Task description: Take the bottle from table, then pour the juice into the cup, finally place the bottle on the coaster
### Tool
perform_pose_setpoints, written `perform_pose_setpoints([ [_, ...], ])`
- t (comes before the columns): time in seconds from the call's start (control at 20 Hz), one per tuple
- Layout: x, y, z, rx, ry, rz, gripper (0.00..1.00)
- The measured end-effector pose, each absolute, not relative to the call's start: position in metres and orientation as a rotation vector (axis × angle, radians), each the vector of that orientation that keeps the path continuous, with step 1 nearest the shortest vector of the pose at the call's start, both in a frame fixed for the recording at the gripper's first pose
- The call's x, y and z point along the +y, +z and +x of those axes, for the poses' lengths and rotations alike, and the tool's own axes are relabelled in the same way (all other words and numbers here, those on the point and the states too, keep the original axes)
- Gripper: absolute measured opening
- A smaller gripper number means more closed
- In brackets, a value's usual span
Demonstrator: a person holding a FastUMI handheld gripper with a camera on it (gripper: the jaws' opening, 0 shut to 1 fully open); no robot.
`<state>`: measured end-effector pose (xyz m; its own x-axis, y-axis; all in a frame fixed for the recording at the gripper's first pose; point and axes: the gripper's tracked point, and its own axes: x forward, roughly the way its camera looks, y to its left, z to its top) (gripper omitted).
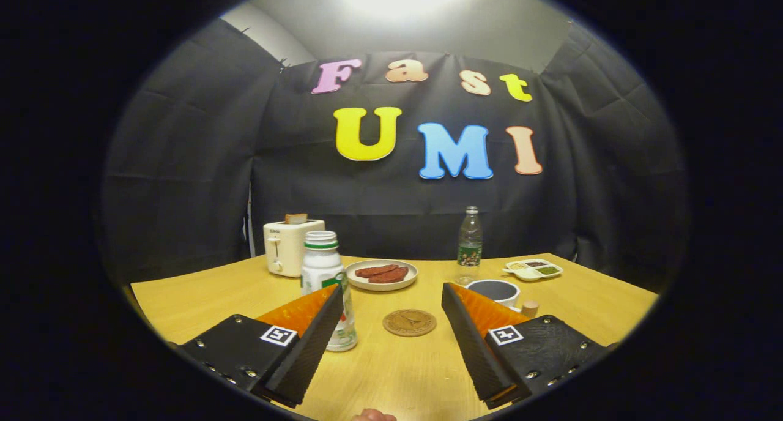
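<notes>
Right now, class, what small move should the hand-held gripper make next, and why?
Probably shift left to centre on the white bottle. The hand-held gripper is open, holding nothing, and the bottle stands upright by the left finger, not between the fingers; the coaster lies there instead.

I can read no text on any object from here. The white plastic bottle with a green-banded cap [326,286] carries a label too blurred to make out, and the round brown cork coaster [409,322] bears an illegible emblem.
</notes>
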<state>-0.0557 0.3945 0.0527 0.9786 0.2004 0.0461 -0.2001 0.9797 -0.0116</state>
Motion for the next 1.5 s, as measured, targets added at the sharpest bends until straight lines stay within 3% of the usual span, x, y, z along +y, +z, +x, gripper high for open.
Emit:
perform_pose_setpoints([
  [0.3,0.444,0.044,-0.030,-0.049,0.267,-0.012,0.98],
  [0.8,0.478,0.012,0.024,0.024,0.251,-0.022,0.98],
  [0.9,0.481,0.015,0.024,0.011,0.270,-0.048,0.72],
  [1.05,0.479,0.015,0.021,0.021,0.266,-0.034,0.67],
  [1.5,0.426,0.052,0.025,0.010,0.152,0.155,0.67],
])
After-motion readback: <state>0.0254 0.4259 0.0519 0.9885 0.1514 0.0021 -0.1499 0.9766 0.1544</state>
